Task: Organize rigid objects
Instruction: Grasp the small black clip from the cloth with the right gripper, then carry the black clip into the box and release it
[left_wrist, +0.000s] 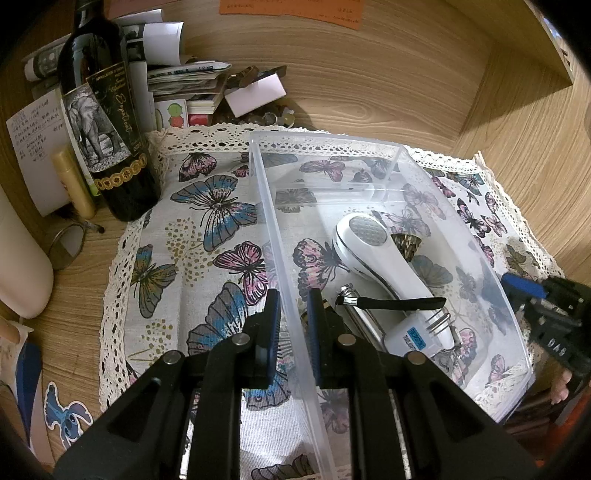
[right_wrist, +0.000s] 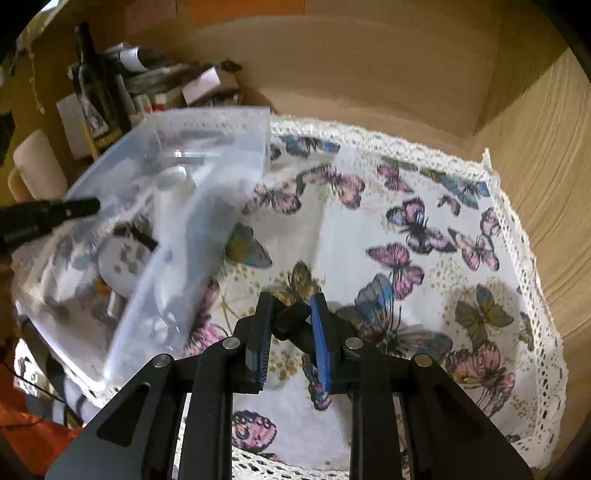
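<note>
A clear plastic bin (left_wrist: 391, 147) sits on the butterfly cloth (left_wrist: 207, 236). Inside it lie a white handheld device (left_wrist: 373, 251), a metal cylinder with a black strap (left_wrist: 391, 302) and a small dark patterned piece (left_wrist: 406, 243). My left gripper (left_wrist: 291, 314) straddles the bin's left wall, one finger on each side, closed onto it. The bin shows blurred at the left of the right wrist view (right_wrist: 177, 206). My right gripper (right_wrist: 290, 317) is shut on a small black object (right_wrist: 293, 319) above the cloth (right_wrist: 406, 229), right of the bin. It also shows in the left wrist view (left_wrist: 524, 288).
A dark wine bottle (left_wrist: 107, 122) stands at the back left beside a yellow tube (left_wrist: 74, 184), papers and boxes (left_wrist: 192, 81), and a white cylinder (left_wrist: 22, 258). Wooden walls (left_wrist: 517, 140) enclose the back and right. A round mirror (left_wrist: 66, 247) lies on the desk.
</note>
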